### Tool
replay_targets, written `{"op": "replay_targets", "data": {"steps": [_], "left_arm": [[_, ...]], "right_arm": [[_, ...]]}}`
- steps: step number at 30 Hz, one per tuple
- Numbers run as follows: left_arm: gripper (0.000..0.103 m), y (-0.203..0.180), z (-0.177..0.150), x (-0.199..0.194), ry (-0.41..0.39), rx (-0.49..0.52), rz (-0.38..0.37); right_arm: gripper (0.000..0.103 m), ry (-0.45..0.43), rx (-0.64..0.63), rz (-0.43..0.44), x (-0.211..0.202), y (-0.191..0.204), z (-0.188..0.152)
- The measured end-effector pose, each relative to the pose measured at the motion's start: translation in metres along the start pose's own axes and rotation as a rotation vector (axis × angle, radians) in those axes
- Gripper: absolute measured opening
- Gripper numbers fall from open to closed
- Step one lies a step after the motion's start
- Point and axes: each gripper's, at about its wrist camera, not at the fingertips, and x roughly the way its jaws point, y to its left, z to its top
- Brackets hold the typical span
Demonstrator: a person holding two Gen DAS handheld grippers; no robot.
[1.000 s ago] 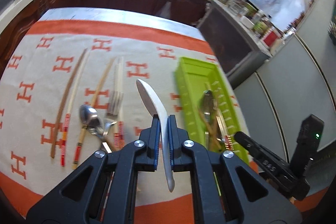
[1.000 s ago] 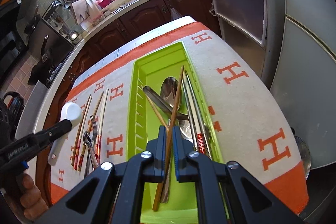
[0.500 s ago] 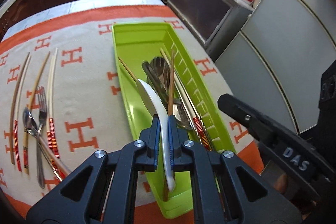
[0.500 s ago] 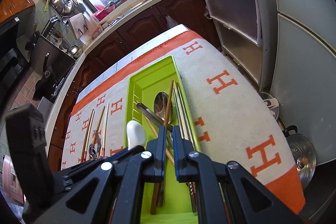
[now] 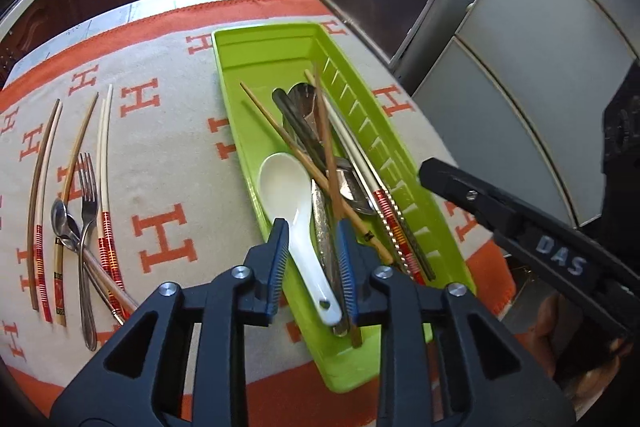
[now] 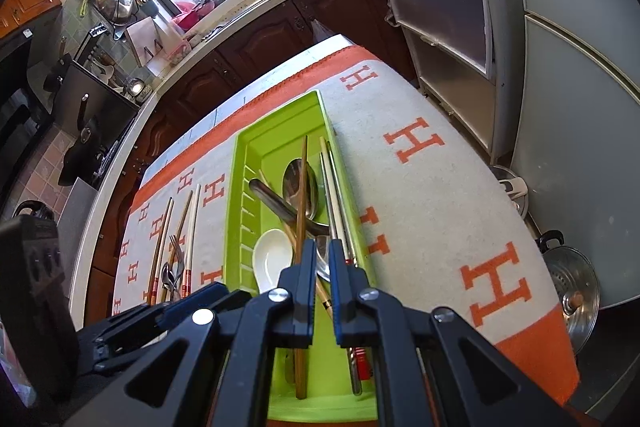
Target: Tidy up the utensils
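The green tray (image 5: pixel 276 39) lies lengthwise on the counter, on a pale cloth (image 5: pixel 168 131) patterned with orange H shapes and edged in orange. The left gripper (image 5: pixel 312 247) hovers over the near end of the tray with its blue-padded fingers (image 5: pixel 279 251) spread apart; the white ceramic spoon (image 5: pixel 294 203) lies between them inside the tray, bowl up and pointing toward the tray's far end, handle running to the near end, and neither finger appears to press on it. Beside the white spoon, toward the slotted wall of the tray, sit a metal spoon (image 5: pixel 306 99), a dark-handled utensil (image 5: pixel 298 131), a wooden chopstick (image 5: pixel 326 139) laid along the tray, another chopstick (image 5: pixel 280 131) crossing it diagonally, and pale chopsticks with red-banded ends (image 5: pixel 382 203) against the slotted wall. The right gripper (image 6: pixel 319 267) also hangs above the tray's near end, its fingers parted by a narrow gap and holding nothing; the wooden chopstick (image 6: pixel 301 227) in the tray passes under its left finger. Outside the tray, on the cloth on the side away from the slotted wall, remain several loose chopsticks (image 5: pixel 38 187), a fork (image 5: pixel 87 195) and a small metal spoon (image 5: pixel 60 215), the fork and spoon overlapping.
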Motion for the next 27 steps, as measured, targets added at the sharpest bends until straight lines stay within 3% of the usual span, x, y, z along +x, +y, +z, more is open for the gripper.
{"op": "replay_targets", "data": {"steps": [4, 10, 17, 27], "left_arm": [[0.040, 0.010, -0.005, -0.028, -0.040, -0.016, 0.006], [0.041, 0.042, -0.013, -0.064, -0.094, -0.062, 0.059], [0.041, 0.106, -0.032, -0.106, -0.160, -0.172, 0.160], [0.041, 0.196, -0.043, -0.111, -0.170, -0.220, 0.228]], "right_arm": [[0.006, 0.003, -0.023, 0.008, -0.003, 0.009, -0.003], [0.006, 0.024, -0.068, 0.040, -0.003, 0.033, -0.010], [0.006, 0.054, -0.162, 0.076, 0.004, 0.076, -0.018], [0.006, 0.096, -0.281, 0.144, 0.028, 0.147, -0.022]]}}
